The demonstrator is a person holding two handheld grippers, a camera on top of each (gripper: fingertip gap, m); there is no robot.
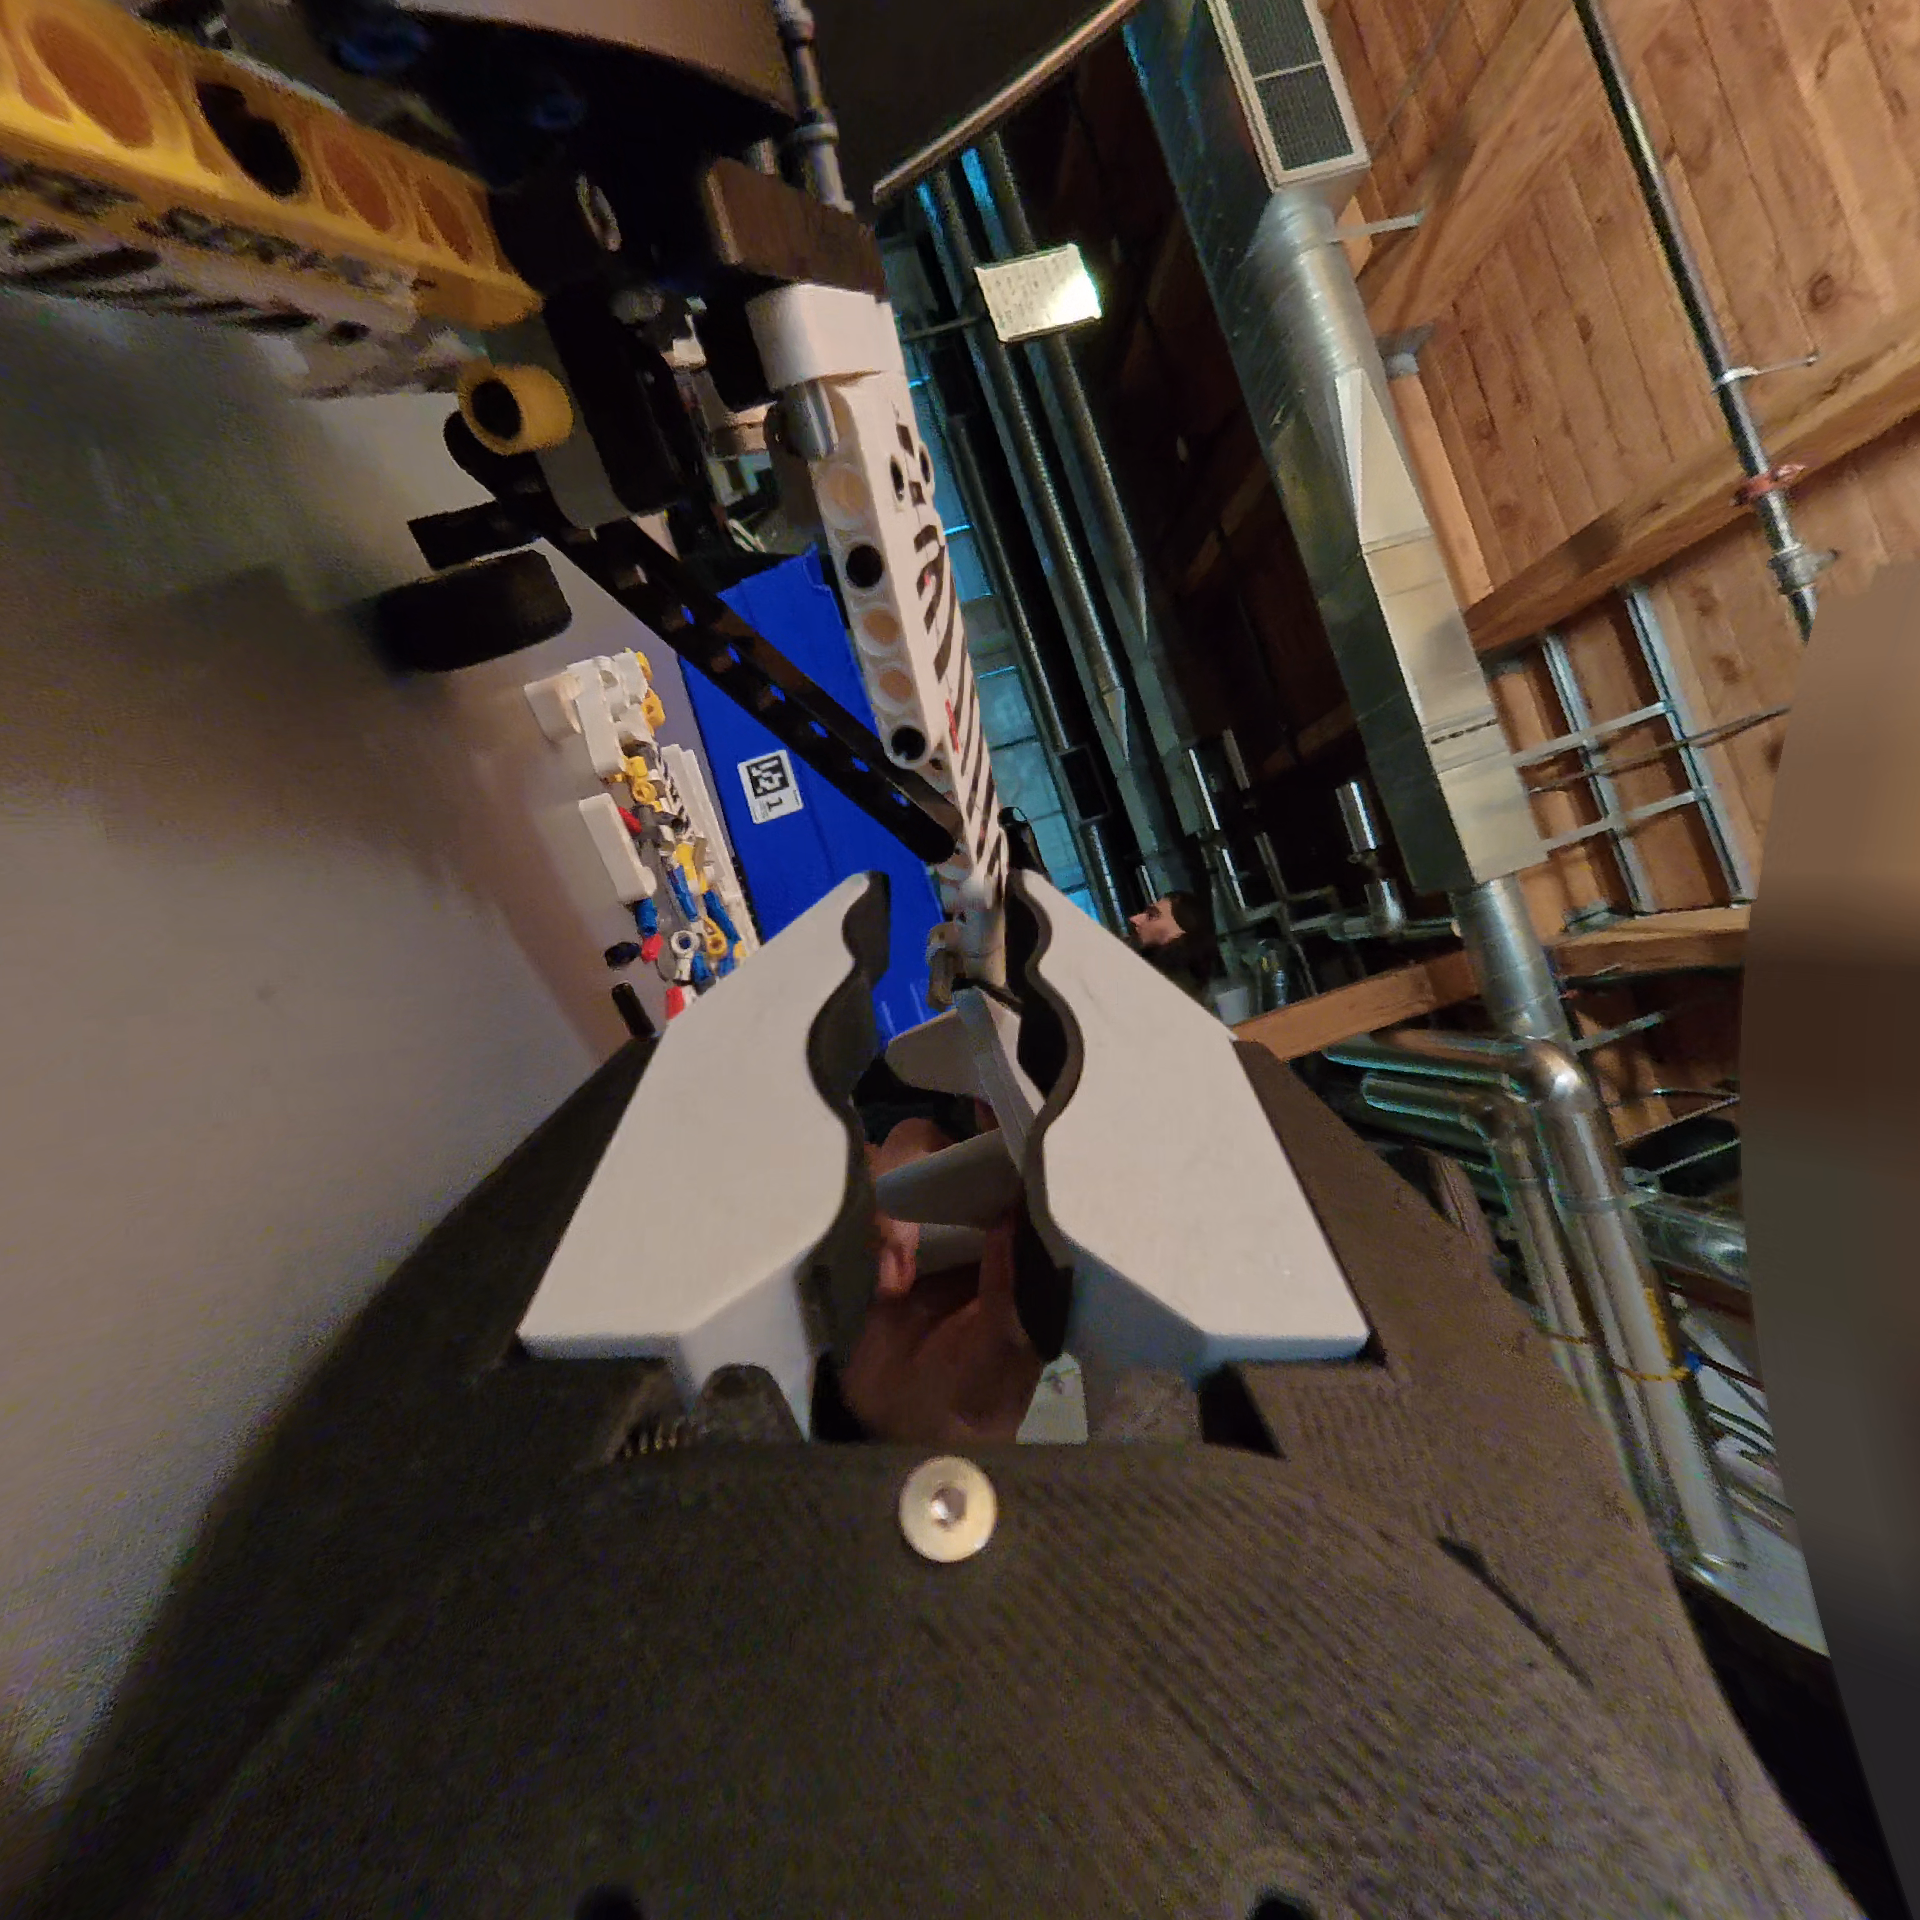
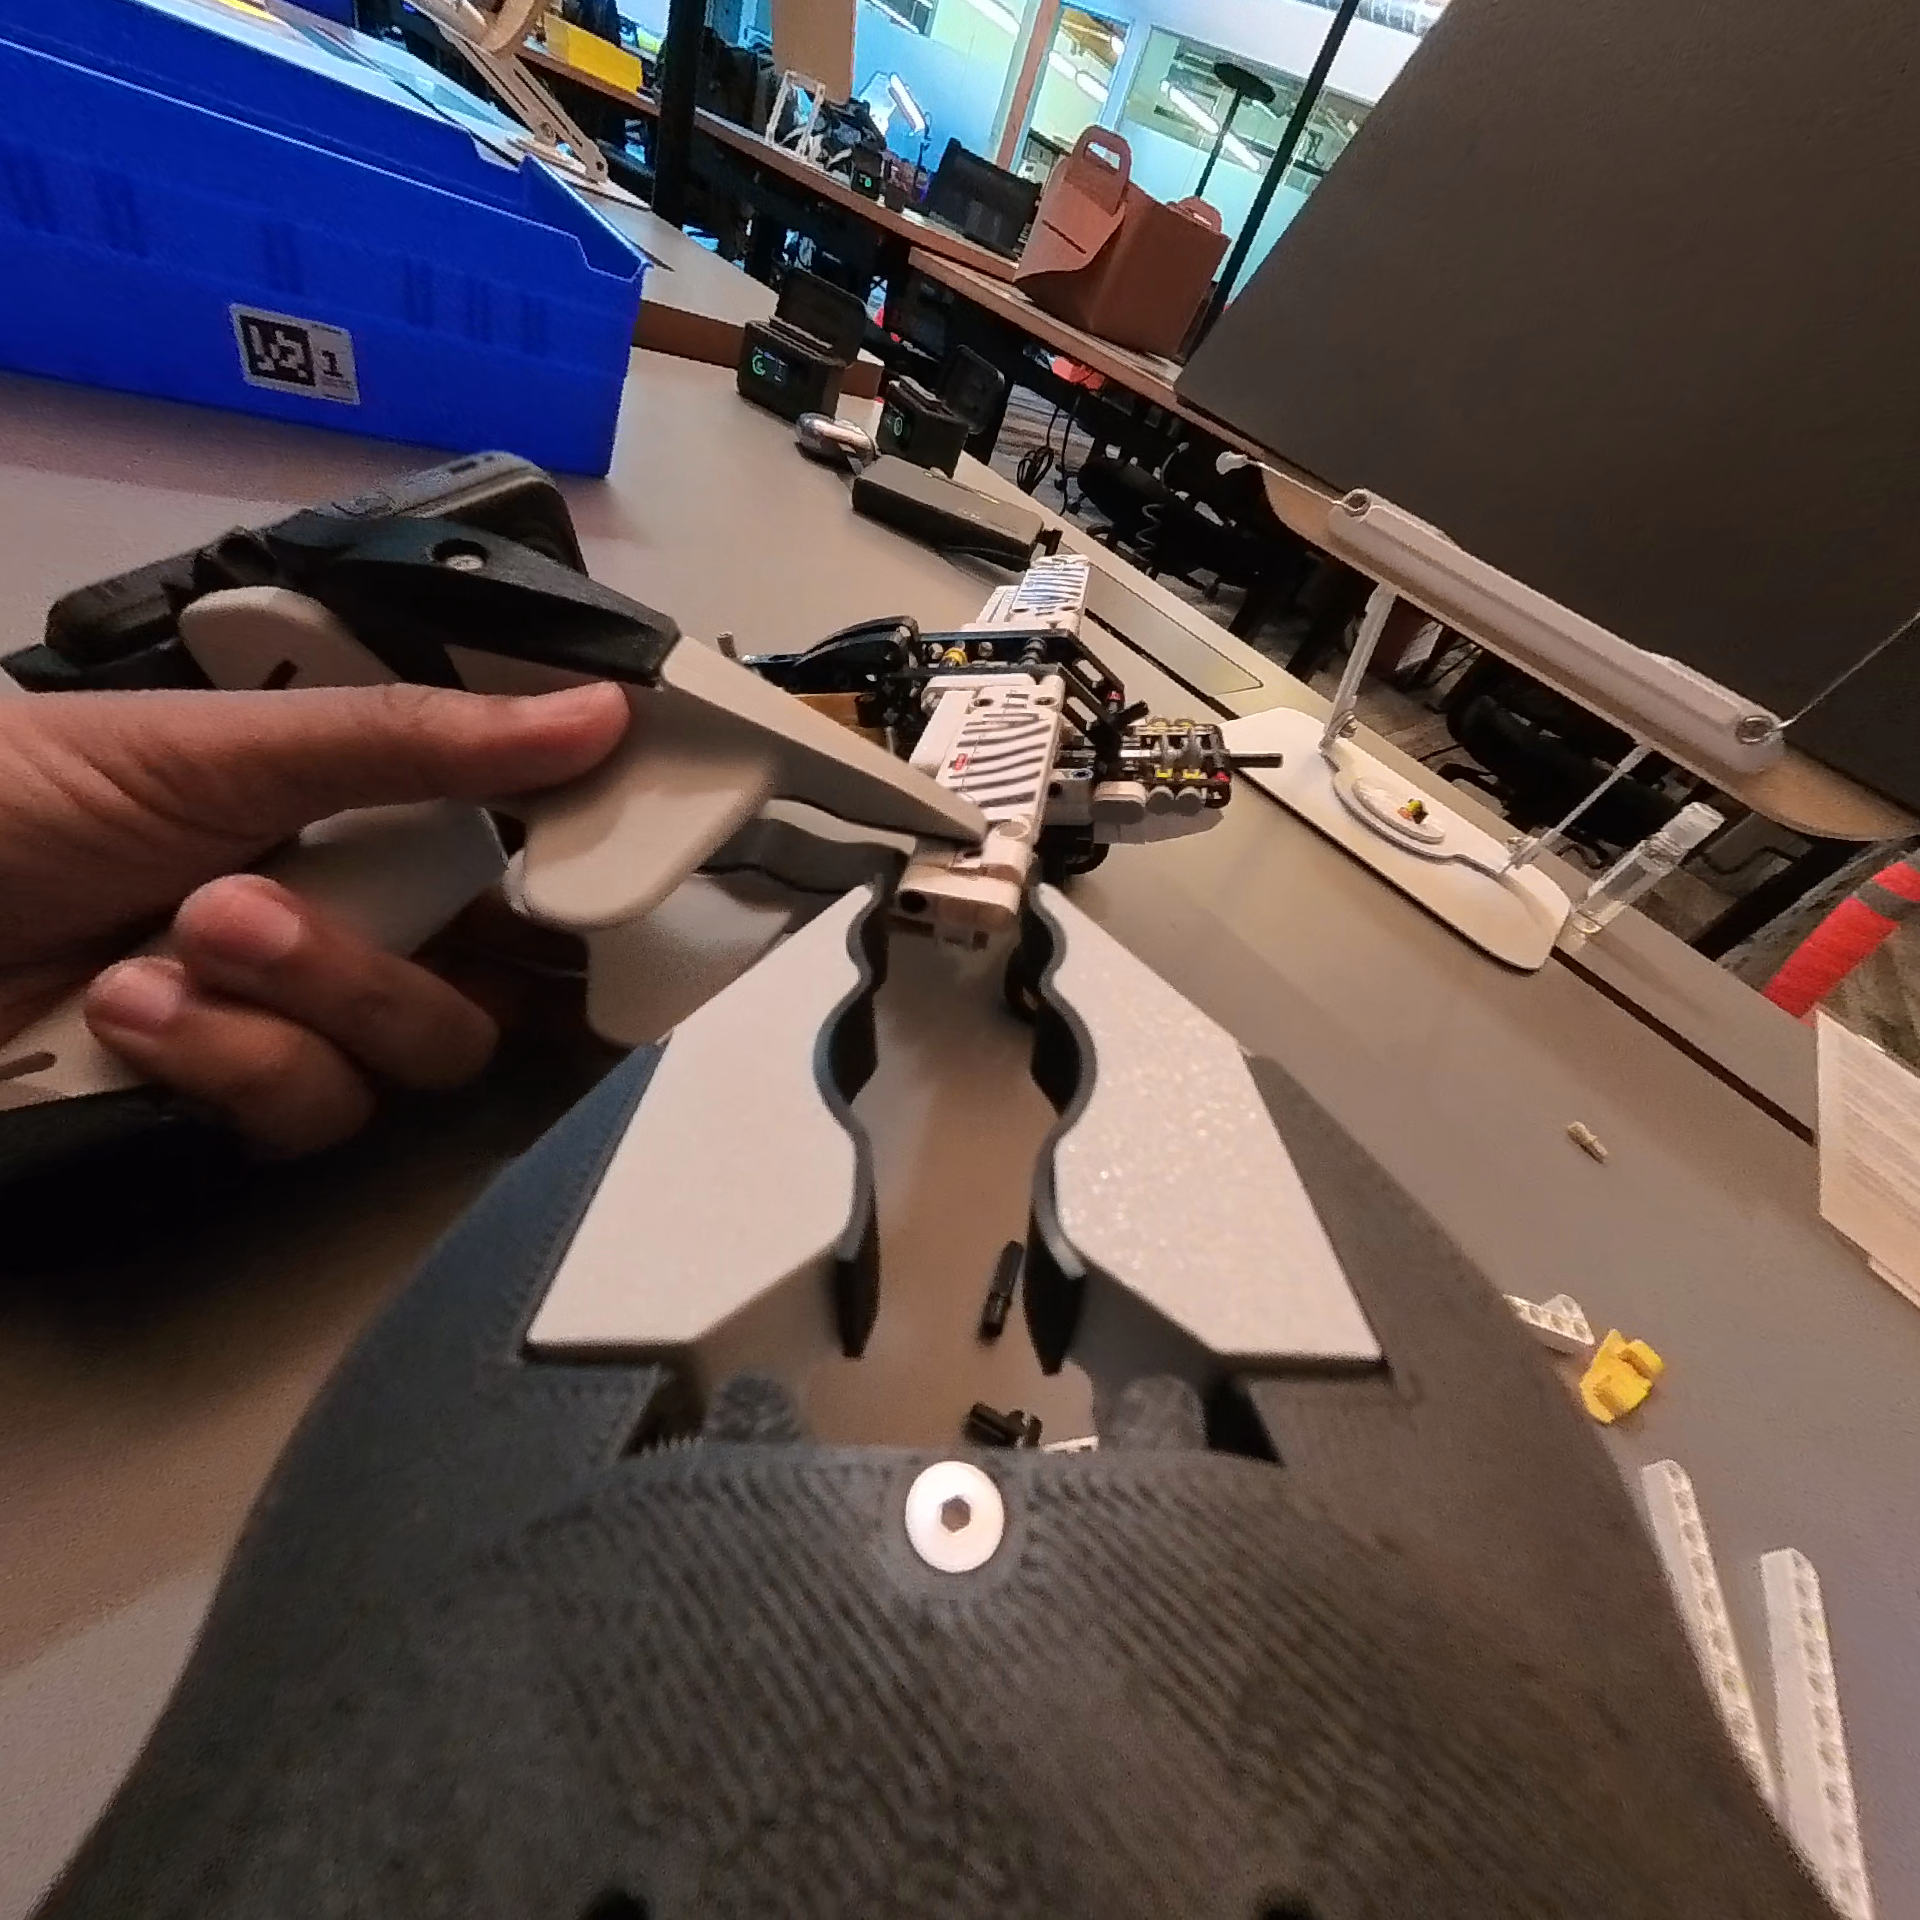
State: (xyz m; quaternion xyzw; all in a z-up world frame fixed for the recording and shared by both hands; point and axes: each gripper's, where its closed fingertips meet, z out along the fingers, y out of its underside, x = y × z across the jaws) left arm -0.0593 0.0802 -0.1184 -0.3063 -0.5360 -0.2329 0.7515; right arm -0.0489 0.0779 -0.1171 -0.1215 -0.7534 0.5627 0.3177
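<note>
A brick-built vehicle model (image 2: 997,748), white with black stripes on a black frame, stands on the grey table (image 2: 1351,1039). My right gripper (image 2: 956,914) is shut on its near white end block (image 2: 961,883), with both pads against the block's sides. My left gripper (image 2: 935,831), held by a hand (image 2: 260,831), reaches in from the left with one fingertip on top of that block. In the left wrist view my left gripper (image 1: 948,899) is open around the white striped beam (image 1: 914,644). The beam lies against the right finger (image 1: 1039,935), and a gap shows beside the left finger (image 1: 862,935).
A blue bin (image 2: 312,260) stands at the back left. A white tray of small parts (image 1: 644,800) lies beside it. Loose pieces lie near: a yellow piece (image 2: 1621,1371), white beams (image 2: 1704,1621), black pins (image 2: 997,1288). A monitor stand (image 2: 1455,862) is to the right. My two grippers' fingertips are within a few centimetres of each other. The yellow piece (image 2: 1621,1371) is about 25 centimeters from both grippers' fingertips.
</note>
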